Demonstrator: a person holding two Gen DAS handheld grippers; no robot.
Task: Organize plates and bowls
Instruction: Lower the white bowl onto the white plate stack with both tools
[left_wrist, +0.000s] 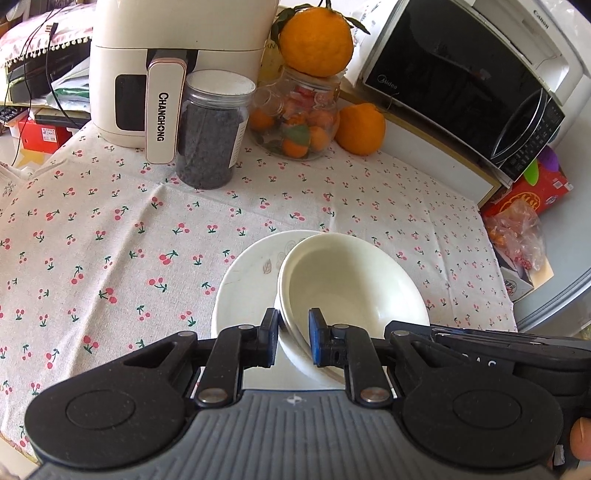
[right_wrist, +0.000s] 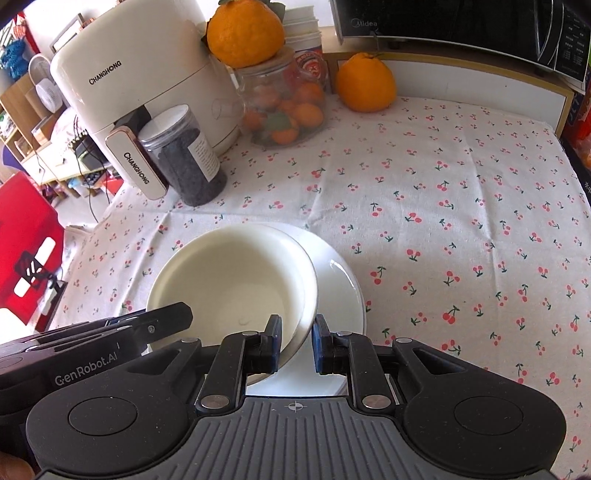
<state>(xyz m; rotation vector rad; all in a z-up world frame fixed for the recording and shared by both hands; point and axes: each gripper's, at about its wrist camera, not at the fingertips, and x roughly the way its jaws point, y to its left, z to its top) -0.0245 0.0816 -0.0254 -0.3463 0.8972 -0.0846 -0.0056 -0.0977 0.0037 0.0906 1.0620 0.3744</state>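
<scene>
Both tongs, left (left_wrist: 292, 338) and right (right_wrist: 295, 341), pinch the bowls' (left_wrist: 343, 280) rim, seemingly over a plate (left_wrist: 247, 280).

Each gripper is black plastic with a ribbed grey plate along the bottom middle of the frame, bearing a small crosshair mark. Either side of the plate sits a broad rounded black housing with a raised disc. Two hinged black link bars with silver rivets run up to the fingers, which carry dark blue pads. In the right wrist view the left gripper (right_wrist: 162, 317) crosses the lower left, its side lettered "GenRobot.AI" in grey. The right gripper (right_wrist: 295, 343) looks the same.
</scene>
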